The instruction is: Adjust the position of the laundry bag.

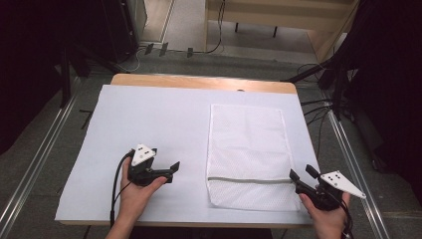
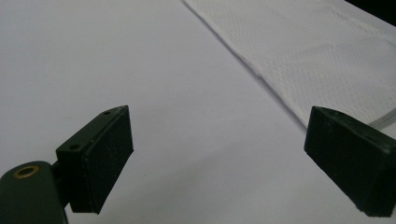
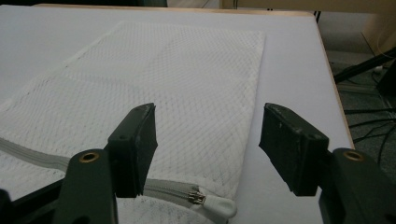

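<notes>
Nearest in the right gripper view: a metal zip pull [image 3: 198, 199] with a white tab at the end of a grey zip [image 3: 163, 190], detail too small to make out from above. Right gripper [image 3: 206, 140] with jaws spread wide, holding nothing, poised just over the near right corner of a white mesh bag [image 3: 163, 79]. No brand, label or writing readable anywhere.

In the left gripper view: left gripper [image 2: 217, 154] likewise spread wide and empty, above bare white sheet, with the edge of the mesh bag [image 2: 317, 51] beyond its far jaw.

From the high view: left gripper [image 1: 171, 169] in a hand [image 1: 137, 194] near the front edge, well apart from the mesh bag [image 1: 247, 144]; right gripper [image 1: 302, 177] at the bag's near right corner, close by the zip [image 1: 249, 180]. Bag flat on the right half of the white sheet [image 1: 149, 124], zip end nearest the person. Farther off, the wooden table [image 1: 199, 81] edge, then grey floor with cables [image 1: 318, 107].
</notes>
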`<state>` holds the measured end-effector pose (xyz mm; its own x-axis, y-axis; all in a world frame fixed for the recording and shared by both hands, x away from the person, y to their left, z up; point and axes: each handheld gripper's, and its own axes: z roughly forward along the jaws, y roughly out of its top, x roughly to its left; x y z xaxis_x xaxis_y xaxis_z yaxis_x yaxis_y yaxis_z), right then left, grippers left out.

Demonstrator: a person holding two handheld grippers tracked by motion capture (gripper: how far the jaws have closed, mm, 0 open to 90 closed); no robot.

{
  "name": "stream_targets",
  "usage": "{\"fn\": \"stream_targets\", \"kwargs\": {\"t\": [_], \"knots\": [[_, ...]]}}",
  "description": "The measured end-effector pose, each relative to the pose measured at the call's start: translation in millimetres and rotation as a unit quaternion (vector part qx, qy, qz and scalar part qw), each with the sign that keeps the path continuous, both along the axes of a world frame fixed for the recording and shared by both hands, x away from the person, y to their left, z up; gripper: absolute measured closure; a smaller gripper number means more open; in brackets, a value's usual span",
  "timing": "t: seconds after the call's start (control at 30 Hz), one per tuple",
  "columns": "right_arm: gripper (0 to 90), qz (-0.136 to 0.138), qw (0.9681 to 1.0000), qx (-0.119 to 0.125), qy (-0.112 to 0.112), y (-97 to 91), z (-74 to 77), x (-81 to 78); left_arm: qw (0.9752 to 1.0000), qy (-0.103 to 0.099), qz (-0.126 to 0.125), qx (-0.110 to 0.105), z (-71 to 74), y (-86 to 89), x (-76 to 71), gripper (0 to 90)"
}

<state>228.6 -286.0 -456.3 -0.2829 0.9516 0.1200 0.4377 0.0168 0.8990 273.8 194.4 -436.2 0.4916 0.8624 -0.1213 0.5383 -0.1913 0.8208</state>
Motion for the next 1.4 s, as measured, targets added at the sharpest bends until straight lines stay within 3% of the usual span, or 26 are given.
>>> {"fn": "stream_targets", "kwargs": {"t": [0.07, 0.2, 0.37, 0.53, 0.67, 0.9, 0.97, 1.07, 1.17, 1.3, 1.4], "knots": [[31.9, -0.012, 0.9999, -0.001, 0.002, -0.3, 1.2, 0.7, 1.0, 0.006, -0.007, -0.004, 0.1, -11.0, 6.3, 16.0], [31.3, -0.023, 0.9997, -0.008, 0.007, 0.7, 2.2, 1.6, 0.9995, 0.023, -0.019, 0.002, -0.1, -30.2, 17.3, 19.7], [32.7, -0.012, 0.9999, -0.002, 0.006, 2.1, 2.0, 1.8, 0.9981, 0.055, -0.026, 0.005, -2.9, -51.3, 31.1, 31.1], [34.6, -0.003, 1.0, 0.004, 0.008, 2.7, -0.2, 2.9, 0.9939, 0.102, -0.04, -0.011, -9.0, -69.6, 49.3, 41.8], [35.7, -0.001, 1.0, 0.009, 0.003, 2.6, -2.1, 2.9, 0.9913, 0.123, -0.04, -0.022, -14.4, -80.3, 59.6, 56.3], [36.4, -0.002, 0.9999, 0.01, 0.001, 4.0, -3.9, 3.4, 0.9874, 0.154, -0.021, -0.03, -24.4, -92.1, 70.1, 61.2], [36.4, -0.002, 1.0, 0.009, 0.002, 4.7, -4.2, 3.5, 0.9868, 0.156, -0.025, -0.034, -26.0, -95.3, 69.6, 62.9], [36.5, 0.001, 0.9999, 0.01, 0.003, 5.8, -4.9, 3.8, 0.9864, 0.159, -0.033, -0.022, -29.6, -104.5, 67.7, 64.4], [36.5, 0.004, 1.0, 0.008, 0.004, 6.9, -5.2, 4.1, 0.9887, 0.148, -0.025, -0.008, -29.8, -111.3, 65.5, 62.6], [36.9, 0.005, 0.9999, 0.006, 0.008, 9.0, -8.0, 5.0, 0.992, 0.124, -0.011, 0.022, -30.9, -118.2, 62.8, 71.5], [35.8, 0.005, 1.0, 0.004, 0.007, 11.3, -8.2, 5.0, 0.9927, 0.114, -0.011, 0.037, -31.2, -119.3, 61.5, 76.1]]}}
